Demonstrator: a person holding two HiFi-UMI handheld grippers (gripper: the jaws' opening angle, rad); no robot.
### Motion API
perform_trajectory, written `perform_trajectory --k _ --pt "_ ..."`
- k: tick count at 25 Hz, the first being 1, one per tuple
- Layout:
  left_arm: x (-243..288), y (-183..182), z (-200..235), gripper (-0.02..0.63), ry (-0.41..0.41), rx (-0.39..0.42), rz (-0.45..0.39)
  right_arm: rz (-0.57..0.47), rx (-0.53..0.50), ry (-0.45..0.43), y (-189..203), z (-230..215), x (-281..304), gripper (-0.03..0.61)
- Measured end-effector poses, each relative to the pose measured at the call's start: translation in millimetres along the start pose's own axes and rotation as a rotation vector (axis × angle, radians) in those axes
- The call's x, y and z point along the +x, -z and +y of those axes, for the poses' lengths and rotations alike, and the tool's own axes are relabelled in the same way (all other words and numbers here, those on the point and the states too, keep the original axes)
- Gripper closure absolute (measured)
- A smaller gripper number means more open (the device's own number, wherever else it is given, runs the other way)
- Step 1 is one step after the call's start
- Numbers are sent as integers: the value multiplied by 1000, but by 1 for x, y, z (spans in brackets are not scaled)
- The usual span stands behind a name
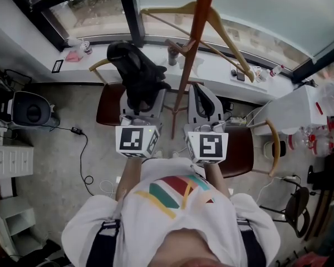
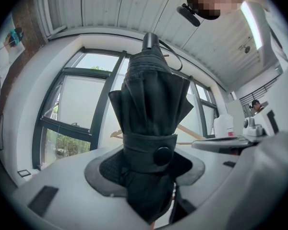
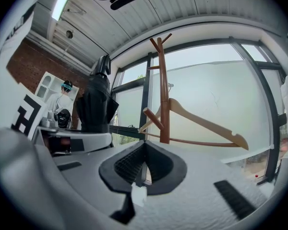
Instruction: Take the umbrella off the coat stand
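The left gripper (image 2: pixel 146 172) has its jaws clamped on the folded black fabric umbrella (image 2: pixel 153 104), squeezing it right around the strap with the round button. The bundle sticks up out of the jaws, standing about as upright as the pole next to it. The right gripper (image 3: pixel 144 163) has its jaws pressed together with nothing in them, and it sits just beside the left one. The umbrella is off the brown wooden coat stand (image 3: pixel 162 95): it's left of the pole, near it but not touching. A pale wooden clothes hanger (image 3: pixel 206 125) hangs on the stand, with the big window right behind it all.
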State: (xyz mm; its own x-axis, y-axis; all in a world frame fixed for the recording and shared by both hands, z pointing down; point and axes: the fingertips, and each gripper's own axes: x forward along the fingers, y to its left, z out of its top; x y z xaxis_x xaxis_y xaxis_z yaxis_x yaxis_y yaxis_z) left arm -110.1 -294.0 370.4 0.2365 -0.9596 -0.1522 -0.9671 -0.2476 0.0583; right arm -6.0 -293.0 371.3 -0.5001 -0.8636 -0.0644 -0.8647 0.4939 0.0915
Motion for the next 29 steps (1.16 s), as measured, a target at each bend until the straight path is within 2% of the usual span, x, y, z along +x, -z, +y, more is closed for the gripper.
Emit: perform_trajectory --k 13,29 --pt "-9 10 -5 382 4 -18 19 49 -12 27 17 2 -6 578" --pt "-9 15 3 382 -21 -20 28 50 -31 43 18 -3 -3 578"
